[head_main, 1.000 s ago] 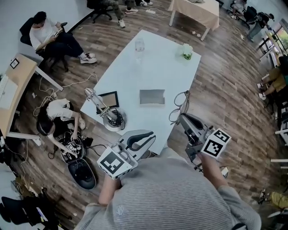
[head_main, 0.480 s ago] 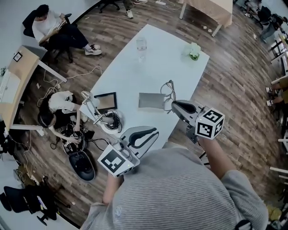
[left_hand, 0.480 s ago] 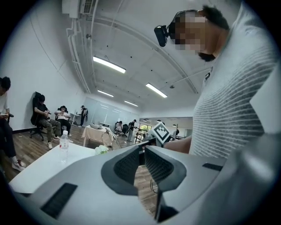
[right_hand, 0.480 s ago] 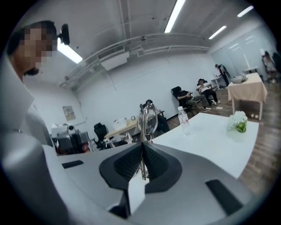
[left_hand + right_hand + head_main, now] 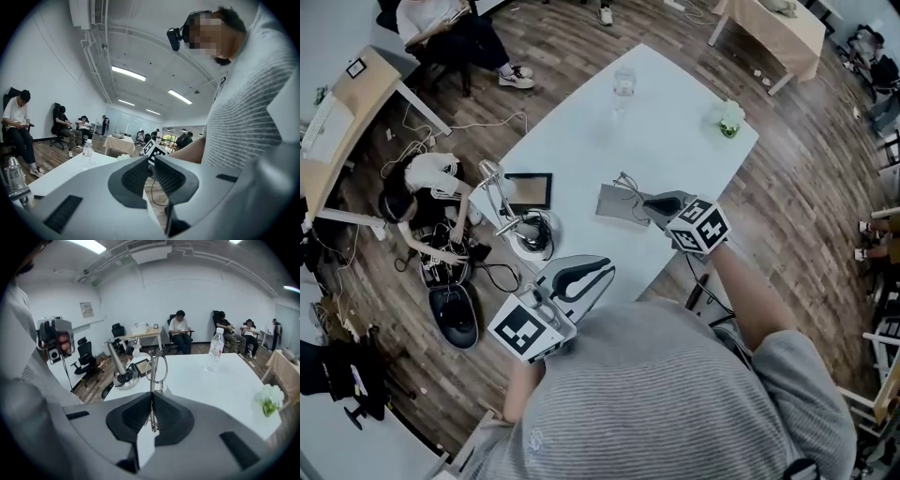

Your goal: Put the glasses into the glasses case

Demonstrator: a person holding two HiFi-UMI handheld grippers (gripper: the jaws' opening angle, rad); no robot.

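Observation:
My right gripper point(image 5: 655, 201) is shut on a pair of thin wire-framed glasses point(image 5: 628, 187), low over the flat grey glasses case point(image 5: 612, 202) on the white table point(image 5: 675, 150). In the right gripper view the glasses point(image 5: 157, 365) stick out ahead of the pinched gripper point(image 5: 152, 398), a temple bar clamped between the pads. My left gripper point(image 5: 584, 279) hovers near my body off the table's near edge, well short of the case. In its own view the left gripper point(image 5: 150, 165) has its pads together with nothing between them.
A water bottle point(image 5: 624, 82) stands at the table's far end and a small flower pot point(image 5: 729, 119) at the far right. A black-framed tablet point(image 5: 528, 190) and a round-based stand with cables point(image 5: 530, 236) occupy the left edge. A person crouches on the floor at left point(image 5: 427, 178).
My right gripper has carried the glasses leftward and down, from beyond the table's right edge to just above the grey case. The left gripper has drifted only slightly.

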